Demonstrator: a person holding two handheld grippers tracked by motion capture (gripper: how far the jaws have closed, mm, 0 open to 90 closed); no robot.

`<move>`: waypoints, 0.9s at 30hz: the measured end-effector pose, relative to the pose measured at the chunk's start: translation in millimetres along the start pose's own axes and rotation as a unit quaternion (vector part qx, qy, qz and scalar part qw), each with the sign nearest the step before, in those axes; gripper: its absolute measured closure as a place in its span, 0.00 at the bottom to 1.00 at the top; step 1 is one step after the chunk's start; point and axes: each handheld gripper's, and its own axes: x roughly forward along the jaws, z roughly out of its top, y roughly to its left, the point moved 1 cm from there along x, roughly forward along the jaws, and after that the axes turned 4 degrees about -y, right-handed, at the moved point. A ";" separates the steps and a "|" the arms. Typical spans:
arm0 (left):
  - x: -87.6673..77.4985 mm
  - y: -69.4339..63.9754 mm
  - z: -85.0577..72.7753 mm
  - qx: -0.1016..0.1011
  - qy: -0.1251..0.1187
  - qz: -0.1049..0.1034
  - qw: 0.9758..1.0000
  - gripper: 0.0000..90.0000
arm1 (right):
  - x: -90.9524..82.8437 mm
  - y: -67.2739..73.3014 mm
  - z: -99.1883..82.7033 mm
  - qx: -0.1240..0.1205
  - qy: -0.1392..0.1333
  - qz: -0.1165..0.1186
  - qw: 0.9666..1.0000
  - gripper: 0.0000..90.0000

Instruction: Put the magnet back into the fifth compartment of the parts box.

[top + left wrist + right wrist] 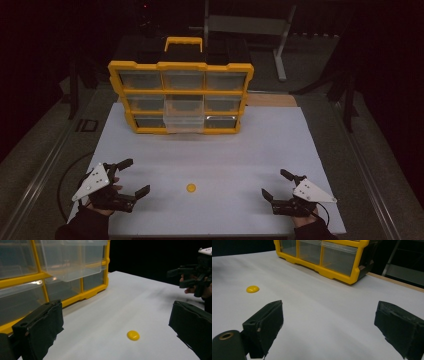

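Nearest the high view's lens, at about seven o'clock on the white table [210, 155], the left gripper [134, 176] rests in a hand with its jaws spread wide and nothing between them; at five o'clock the right gripper [276, 183] sits likewise agape and empty; between the two, at six o'clock, a small yellow disc [190, 187] lies flat on the table, well apart from both; in the left gripper view it lies between the jaws' line of sight, touched by neither; farther out, at twelve o'clock, stands a yellow drawer organizer [181, 91] upright, one clear middle drawer [184, 116] pulled partway out.
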 end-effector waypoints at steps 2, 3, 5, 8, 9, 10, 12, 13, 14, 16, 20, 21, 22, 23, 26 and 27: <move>3.2 -1.3 3.7 -0.001 0.004 -0.005 1.000 0.00 | 0.0 0.0 0.2 -0.001 -0.001 0.000 1.000 0.10; 5.2 -2.4 5.5 0.001 0.008 -0.006 1.000 0.00 | 0.0 0.0 0.2 -0.002 -0.001 0.000 1.000 0.10; 9.2 -4.1 9.0 0.000 0.016 -0.011 1.000 0.00 | 0.2 0.2 0.2 -0.001 0.000 0.000 1.000 0.10; 12.9 -5.4 12.5 -0.002 0.019 -0.017 1.000 0.00 | 0.0 0.0 0.3 -0.002 -0.001 0.000 1.000 0.10; 16.3 -7.0 15.9 0.002 0.021 -0.021 1.000 0.00 | -0.1 0.0 0.3 -0.002 -0.001 -0.001 1.000 0.10; 17.7 -7.7 17.7 0.001 0.021 -0.024 0.999 0.00 | -0.1 0.0 0.3 -0.002 -0.001 -0.001 1.000 0.10; 21.1 -9.5 21.8 -0.001 0.021 -0.030 0.999 0.00 | -0.2 0.1 0.4 -0.003 -0.001 0.000 1.000 0.10; 21.1 -9.5 21.8 -0.001 0.021 -0.030 0.999 0.00 | -0.2 0.2 0.5 -0.001 -0.002 0.000 1.000 0.10; 23.4 -11.2 24.9 0.005 0.022 -0.034 0.999 0.00 | -0.2 0.2 0.6 -0.001 -0.003 0.001 1.000 0.10; 26.0 -12.9 28.4 0.008 0.023 -0.040 0.999 0.00 | -0.2 0.4 0.8 -0.002 -0.003 0.001 1.000 0.10; 31.6 -16.2 35.3 -0.001 0.024 -0.056 0.998 0.00 | 0.0 0.9 0.8 -0.002 -0.002 0.002 1.000 0.10; 33.4 -17.4 36.6 -0.004 0.025 -0.062 0.998 0.00 | 0.0 0.9 0.8 -0.002 -0.003 0.002 1.000 0.10; 35.2 -18.7 37.6 0.000 0.025 -0.065 0.998 0.00 | 0.0 0.8 0.8 -0.002 -0.003 0.002 1.000 0.10; 37.5 -20.6 38.9 0.007 0.028 -0.064 0.998 0.00 | 0.0 0.9 0.9 -0.002 -0.003 0.002 1.000 0.10; 42.6 -24.2 40.9 0.013 0.030 -0.069 0.997 0.00 | -0.3 0.9 1.2 -0.003 -0.005 0.003 1.000 0.10; 44.5 -25.4 41.5 0.017 0.031 -0.072 0.997 0.00 | -0.4 1.1 1.3 -0.003 -0.005 0.003 1.000 0.10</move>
